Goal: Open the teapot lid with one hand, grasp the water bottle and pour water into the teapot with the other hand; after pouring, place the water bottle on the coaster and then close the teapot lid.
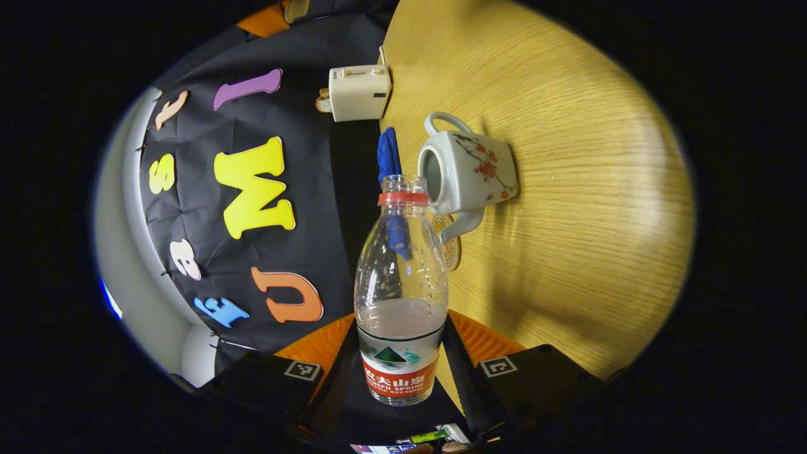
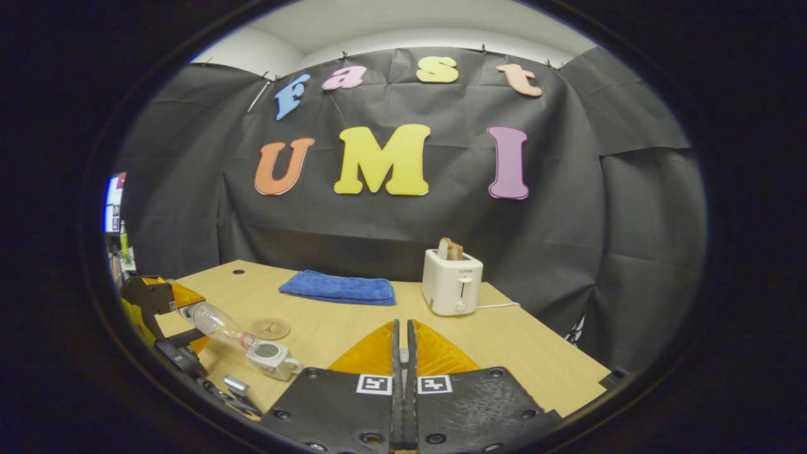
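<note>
On the wooden desk [image 2: 353,328] of the booth, the left tongs [image 1: 400,372] are clamped on a clear plastic water bottle [image 1: 401,296], both fingers pressing against its labelled lower body. Seen in the left gripper view, the bottle is uncapped, with a red ring at its neck, and about a third full of water; its open mouth lies just beside the opening of the white teapot [image 1: 468,170]. The teapot, painted with a red blossom branch, has no lid on it, and its dark round opening is exposed. A round wooden coaster [image 1: 449,243] lies on the desk close to the teapot's spout. In the right gripper view, the same bottle [image 2: 217,325] is tilted with its mouth down toward the teapot [image 2: 274,358], and the coaster [image 2: 271,328] sits just behind them, bare. The right tongs [image 2: 403,353] are pressed together with nothing between them, raised above the desk well apart from the teapot. A folded blue towel [image 2: 339,287] lies near the back edge of the desk, and a white toaster [image 2: 451,282] with slices of bread in its slots stands beside it.
</note>
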A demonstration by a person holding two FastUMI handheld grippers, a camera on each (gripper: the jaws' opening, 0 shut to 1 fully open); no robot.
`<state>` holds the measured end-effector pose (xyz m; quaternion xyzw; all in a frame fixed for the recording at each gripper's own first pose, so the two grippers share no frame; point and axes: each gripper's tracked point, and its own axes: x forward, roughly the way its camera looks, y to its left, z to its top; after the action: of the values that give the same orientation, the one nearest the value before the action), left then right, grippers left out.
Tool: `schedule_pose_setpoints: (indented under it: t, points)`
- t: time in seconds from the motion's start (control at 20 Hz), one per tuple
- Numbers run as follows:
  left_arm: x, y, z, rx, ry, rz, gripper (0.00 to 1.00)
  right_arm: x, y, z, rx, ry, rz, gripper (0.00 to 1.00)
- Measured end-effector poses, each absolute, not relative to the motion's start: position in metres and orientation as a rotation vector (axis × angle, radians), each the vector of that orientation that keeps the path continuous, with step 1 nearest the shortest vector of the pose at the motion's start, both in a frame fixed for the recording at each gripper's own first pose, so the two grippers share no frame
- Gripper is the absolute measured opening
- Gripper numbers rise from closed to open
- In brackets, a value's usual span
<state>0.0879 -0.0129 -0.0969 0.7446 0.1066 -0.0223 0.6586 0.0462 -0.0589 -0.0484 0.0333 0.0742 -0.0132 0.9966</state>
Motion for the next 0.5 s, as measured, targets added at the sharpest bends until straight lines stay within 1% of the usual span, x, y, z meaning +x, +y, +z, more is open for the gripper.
schedule_pose_setpoints:
  t: [0.35,0.5]
  points:
    - [0.0932,-0.0146,-0.094,1.787,0.273,-0.072,0.76,0.0455,-0.063,-0.0464,0.07,0.147,-0.029,0.0]
    - [0.095,-0.0127,-0.0909,1.814,0.284,-0.062,0.77,0.0442,-0.064,-0.0454,0.068,0.143,-0.028,0.0]
